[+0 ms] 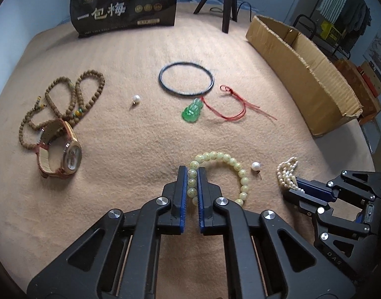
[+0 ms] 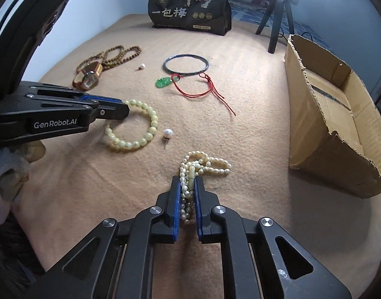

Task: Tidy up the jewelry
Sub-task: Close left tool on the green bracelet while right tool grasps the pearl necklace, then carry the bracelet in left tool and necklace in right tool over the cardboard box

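Note:
My left gripper is shut on one side of a pale yellow bead bracelet that lies on the tan cloth; it also shows in the right wrist view. My right gripper is shut on a bunched pearl necklace, also seen from the left wrist view. A loose pearl earring lies between the two. Farther off lie a dark bangle, a green pendant on a red cord, another pearl earring, a watch and a brown bead necklace.
An open cardboard box lies on its side at the right edge of the cloth. A black snack bag stands at the back, and a black tripod stands beside it.

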A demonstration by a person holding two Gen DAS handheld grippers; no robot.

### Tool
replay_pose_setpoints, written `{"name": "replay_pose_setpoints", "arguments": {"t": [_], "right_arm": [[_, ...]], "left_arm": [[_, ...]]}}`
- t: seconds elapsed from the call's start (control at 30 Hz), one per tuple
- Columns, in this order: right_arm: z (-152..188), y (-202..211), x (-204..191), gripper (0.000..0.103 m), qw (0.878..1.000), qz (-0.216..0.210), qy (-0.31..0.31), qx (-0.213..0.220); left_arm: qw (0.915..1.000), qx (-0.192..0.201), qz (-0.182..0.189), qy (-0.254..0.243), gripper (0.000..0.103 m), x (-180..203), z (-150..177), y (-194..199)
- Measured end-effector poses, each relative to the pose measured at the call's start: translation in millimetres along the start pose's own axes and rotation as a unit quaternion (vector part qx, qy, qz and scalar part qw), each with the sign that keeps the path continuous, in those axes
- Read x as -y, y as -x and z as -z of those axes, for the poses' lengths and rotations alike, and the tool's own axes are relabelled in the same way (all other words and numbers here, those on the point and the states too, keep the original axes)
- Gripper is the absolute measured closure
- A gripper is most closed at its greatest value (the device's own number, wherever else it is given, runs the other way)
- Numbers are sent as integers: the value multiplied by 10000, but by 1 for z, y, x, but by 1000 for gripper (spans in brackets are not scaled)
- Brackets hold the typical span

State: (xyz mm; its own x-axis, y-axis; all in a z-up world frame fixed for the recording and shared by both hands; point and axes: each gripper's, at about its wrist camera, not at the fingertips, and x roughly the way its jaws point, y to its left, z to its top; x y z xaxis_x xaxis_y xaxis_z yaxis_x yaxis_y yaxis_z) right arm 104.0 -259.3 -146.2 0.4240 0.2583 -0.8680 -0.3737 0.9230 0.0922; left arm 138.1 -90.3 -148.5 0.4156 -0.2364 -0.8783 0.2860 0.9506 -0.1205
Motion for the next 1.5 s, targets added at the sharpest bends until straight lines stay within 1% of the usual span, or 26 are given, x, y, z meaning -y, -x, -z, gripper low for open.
{"name": "replay_pose_setpoints", "arguments": {"t": [0.1, 0.27, 0.47, 0.7, 0.9, 1.07, 1.23, 1.37, 1.5], "right_arm": [[-1, 9, -2, 97, 9999, -20, 21, 102], [-7, 28, -2, 97, 9993, -53, 5, 358], [-16, 47, 3, 97, 9979, -64, -95, 643], [-27, 77, 18, 97, 9930, -167, -407, 1100], [-41, 109, 24, 97, 9862, -179, -500, 1565], [-52, 133, 37, 97, 9786, -30, -620, 1962], [-59, 151, 61, 97, 9700, 212, -850, 2268], [-60, 153, 82, 97, 9663, 442, -1028, 2320], [-57, 152, 108, 97, 9627, 719, -1223, 2303]], "left_arm": [[9999, 142, -7, 30, 98, 0, -2, 10], [9989, 466, -9, -13, 98, 3, -7, 33], [9976, 696, 31, -10, 98, 6, -14, 49], [9958, 907, 143, 24, 98, 13, -22, 65], [9934, 1114, 262, -3, 98, 23, -31, 78], [9899, 1339, 460, 13, 98, 35, -48, 95], [9853, 1541, 737, 9, 98, 54, -65, 109], [9822, 1622, 946, -96, 98, 79, -80, 110], [9799, 1601, 1170, -202, 98, 103, -96, 101]]}}
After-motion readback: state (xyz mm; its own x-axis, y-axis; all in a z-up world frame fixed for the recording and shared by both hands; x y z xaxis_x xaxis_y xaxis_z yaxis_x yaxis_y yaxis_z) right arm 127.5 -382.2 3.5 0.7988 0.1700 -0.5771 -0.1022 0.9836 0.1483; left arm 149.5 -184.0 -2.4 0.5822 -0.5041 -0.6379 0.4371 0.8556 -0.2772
